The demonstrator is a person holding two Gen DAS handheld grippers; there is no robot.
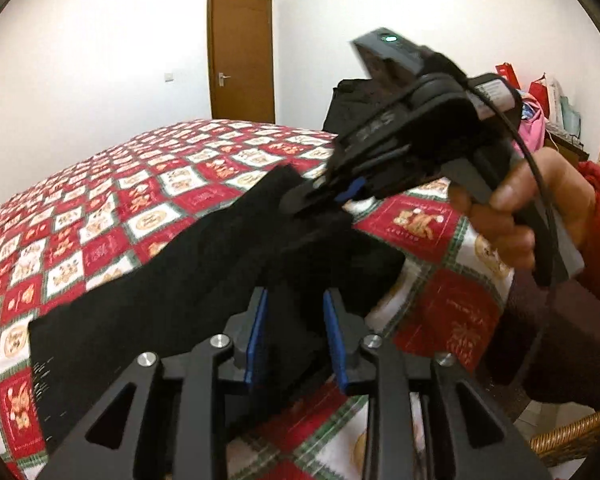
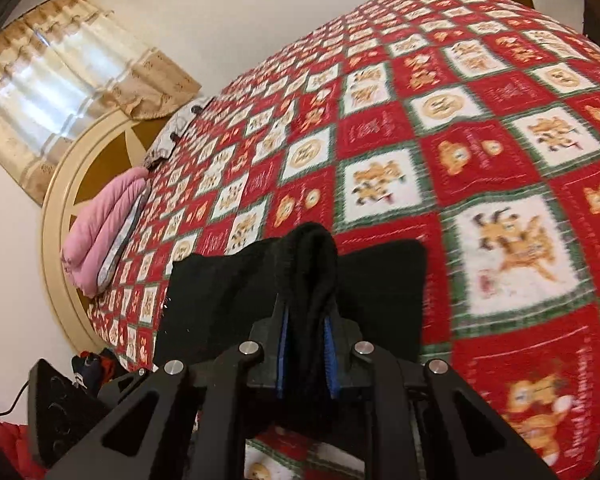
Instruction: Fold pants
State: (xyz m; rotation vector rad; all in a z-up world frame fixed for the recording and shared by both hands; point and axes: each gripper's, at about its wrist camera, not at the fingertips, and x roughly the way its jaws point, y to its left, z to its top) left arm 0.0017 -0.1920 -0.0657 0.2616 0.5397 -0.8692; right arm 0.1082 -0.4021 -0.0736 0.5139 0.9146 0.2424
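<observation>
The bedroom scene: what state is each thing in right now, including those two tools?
Black pants: partly lifted off the bedspread, bunched between both tools.
Right tool: shut on the pants.
Left tool: pants fabric between its fingers, grip unclear.
Door: closed.
Curtain: drawn across the window.
Pink bedding: folded at the headboard.

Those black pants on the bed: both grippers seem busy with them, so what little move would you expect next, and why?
Probably the right hand-held gripper carries its pinched bunch of the black pants on across the quilt to lay the fold. Its pads are clamped on cloth lifted off the bed. The left hand-held gripper has cloth between its pads with gaps showing, so it seems to be letting go.
</observation>
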